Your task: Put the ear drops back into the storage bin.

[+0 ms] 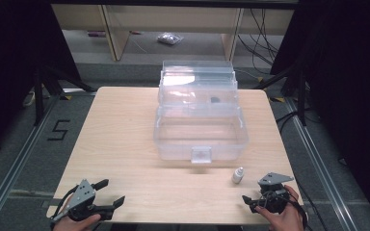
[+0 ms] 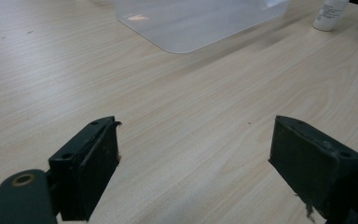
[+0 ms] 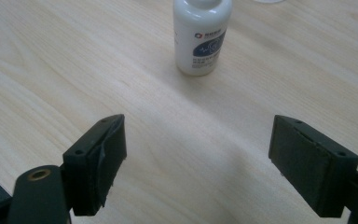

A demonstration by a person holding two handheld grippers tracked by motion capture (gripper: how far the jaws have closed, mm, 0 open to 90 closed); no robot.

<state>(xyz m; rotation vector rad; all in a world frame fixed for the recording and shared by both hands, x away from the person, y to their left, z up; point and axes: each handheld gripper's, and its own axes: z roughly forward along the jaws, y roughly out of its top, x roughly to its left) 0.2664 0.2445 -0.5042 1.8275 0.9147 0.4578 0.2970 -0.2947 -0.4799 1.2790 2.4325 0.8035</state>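
A small white bottle (image 1: 238, 175) with a blue label stands upright on the wooden table (image 1: 125, 139), just in front of the right corner of a clear plastic box (image 1: 200, 130). The box's lid (image 1: 197, 77) is tipped up at the back. My right gripper (image 1: 256, 196) rests open near the table's front right edge. In the right gripper view the bottle (image 3: 203, 37) stands ahead of my right gripper (image 3: 198, 135), outside its jaws. My left gripper (image 1: 111, 192) lies open at the front left. From the left gripper view (image 2: 193, 140) the box corner (image 2: 186, 23) and bottle (image 2: 328, 14) are far off.
A small dark item (image 1: 215, 99) lies in the box's upper tier. Beyond the table stand wooden shelf legs (image 1: 115, 33), a plastic bag (image 1: 169, 38) on the floor and cables (image 1: 265, 38). A "5" mark (image 1: 58, 130) is on the floor at left.
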